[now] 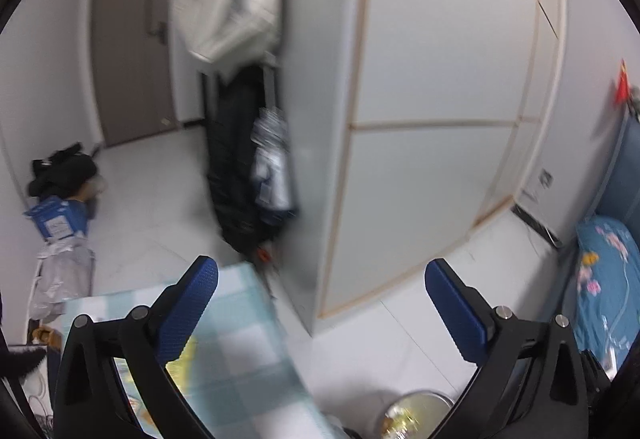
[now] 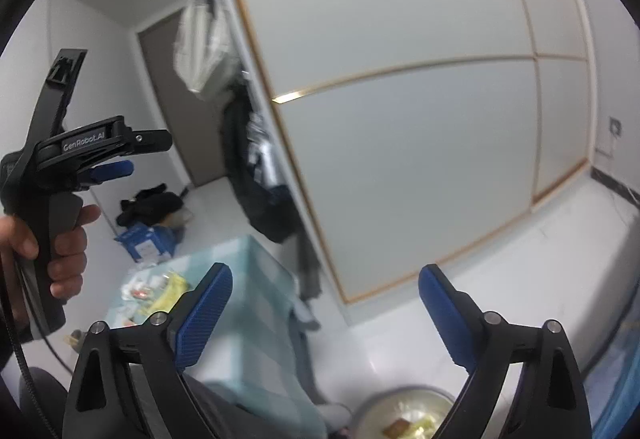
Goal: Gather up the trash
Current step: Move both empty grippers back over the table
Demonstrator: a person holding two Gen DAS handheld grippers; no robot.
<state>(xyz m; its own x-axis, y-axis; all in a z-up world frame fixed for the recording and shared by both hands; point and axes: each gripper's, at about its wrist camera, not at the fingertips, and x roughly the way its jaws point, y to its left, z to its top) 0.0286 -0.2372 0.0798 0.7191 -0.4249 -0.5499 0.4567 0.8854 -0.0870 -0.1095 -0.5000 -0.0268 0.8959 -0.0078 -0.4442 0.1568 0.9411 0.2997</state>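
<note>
Where floor meets table foot, trash bin (image 2: 404, 417) sits low in both views, wrappers inside. Table (image 2: 256, 319) with checked blue cloth beside it, scattered wrappers (image 2: 160, 289) on far end. Left gripper (image 1: 320, 279) jaws wide apart, empty. Right gripper (image 2: 324, 281) likewise spread, empty. Hand (image 2: 60, 251) grips left gripper's handle. Wardrobe (image 2: 400, 119) behind.

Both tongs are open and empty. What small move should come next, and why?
Probably lower the right tongs toward the wrappers on the checkered table. Both tongs hold nothing and point out at the room, while litter still lies on the table and the bin on the floor already holds some.
</note>
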